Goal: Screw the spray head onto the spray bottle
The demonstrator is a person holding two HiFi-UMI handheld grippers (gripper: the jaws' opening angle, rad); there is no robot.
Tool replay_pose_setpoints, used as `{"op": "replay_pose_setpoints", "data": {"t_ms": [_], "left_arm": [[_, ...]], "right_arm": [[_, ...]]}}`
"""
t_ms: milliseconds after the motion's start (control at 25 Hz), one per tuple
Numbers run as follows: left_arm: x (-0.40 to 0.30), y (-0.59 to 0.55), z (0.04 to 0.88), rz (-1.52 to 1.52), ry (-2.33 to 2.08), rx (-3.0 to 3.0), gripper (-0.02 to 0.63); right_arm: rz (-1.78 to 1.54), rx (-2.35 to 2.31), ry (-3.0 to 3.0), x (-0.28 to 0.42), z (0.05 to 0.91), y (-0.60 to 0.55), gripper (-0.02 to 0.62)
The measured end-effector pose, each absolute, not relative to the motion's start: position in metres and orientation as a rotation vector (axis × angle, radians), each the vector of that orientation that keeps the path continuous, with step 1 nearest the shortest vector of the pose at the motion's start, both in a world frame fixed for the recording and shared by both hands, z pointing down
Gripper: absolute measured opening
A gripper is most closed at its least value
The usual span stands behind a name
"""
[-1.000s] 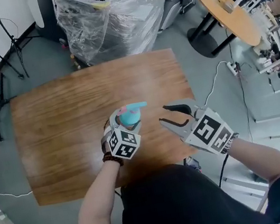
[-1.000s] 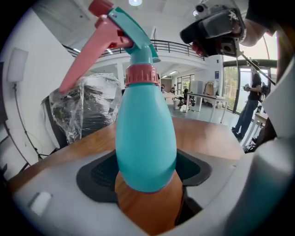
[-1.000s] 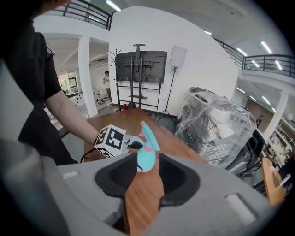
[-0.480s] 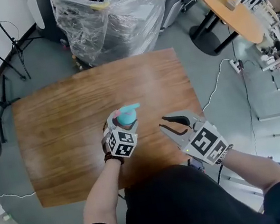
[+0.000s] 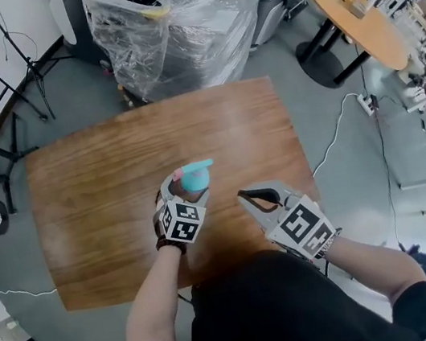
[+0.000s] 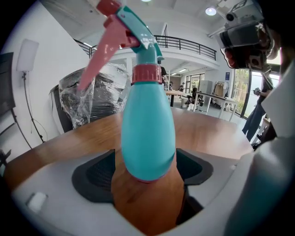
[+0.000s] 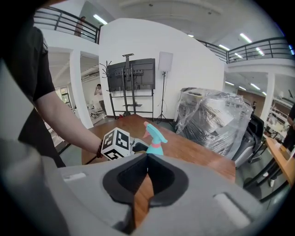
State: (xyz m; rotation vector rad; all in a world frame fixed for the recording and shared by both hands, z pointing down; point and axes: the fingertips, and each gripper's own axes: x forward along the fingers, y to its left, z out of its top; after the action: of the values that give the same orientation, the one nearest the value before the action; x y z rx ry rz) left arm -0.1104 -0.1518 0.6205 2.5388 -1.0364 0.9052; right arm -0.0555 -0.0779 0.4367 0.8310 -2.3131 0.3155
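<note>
One spray bottle point(image 6: 147, 133) between opening left claw point(image 6: 145, 171), right claw point(image 7: 146, 159) closed

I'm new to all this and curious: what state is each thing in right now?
spray bottle: upright on the table, spray head on.
spray head: seated on the bottle's neck.
left gripper: jaws opening, bottle between them.
right gripper: jaws shut, empty.

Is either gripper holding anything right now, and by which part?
Nothing is gripped. The left gripper is opening its jaws around the spray bottle low on its body, pads apparently just clear; the right gripper is shut on nothing.
</note>
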Motion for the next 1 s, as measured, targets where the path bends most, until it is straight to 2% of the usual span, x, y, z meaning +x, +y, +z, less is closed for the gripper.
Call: {"op": "replay_pose_setpoints", "data": {"t_ms": [80,200,320,480,680,1000], "left_arm": [[-0.120,-0.146,0.612,0.880,-1.083,2.514,0.430],[-0.129,-0.128,0.593,0.836,-1.133,2.480,0.376],[-0.131,-0.108,0.566,0.764,-1.163,2.450,0.266],[-0.128,-0.089,0.526,0.583,-1.182,2.447,0.014],[-0.119,-0.081,0.490,0.405,-1.131,2.398,0.012],[-0.115,-0.087,0.462,0.418,-1.169,2.424,0.012]], "right_arm": [[0.328,0.834,-2.337,-0.058,0.437,-0.078,-0.008],[0.340,0.832,-2.379,-0.064,0.438,-0.077,-0.009],[0.356,0.822,-2.415,-0.070,0.439,-0.076,-0.009],[0.371,0.833,-2.452,-0.078,0.440,-0.077,-0.009],[0.390,0.835,-2.496,-0.085,0.441,-0.079,-0.009],[0.359,0.833,-2.524,-0.093,0.437,-0.079,-0.009]]}}
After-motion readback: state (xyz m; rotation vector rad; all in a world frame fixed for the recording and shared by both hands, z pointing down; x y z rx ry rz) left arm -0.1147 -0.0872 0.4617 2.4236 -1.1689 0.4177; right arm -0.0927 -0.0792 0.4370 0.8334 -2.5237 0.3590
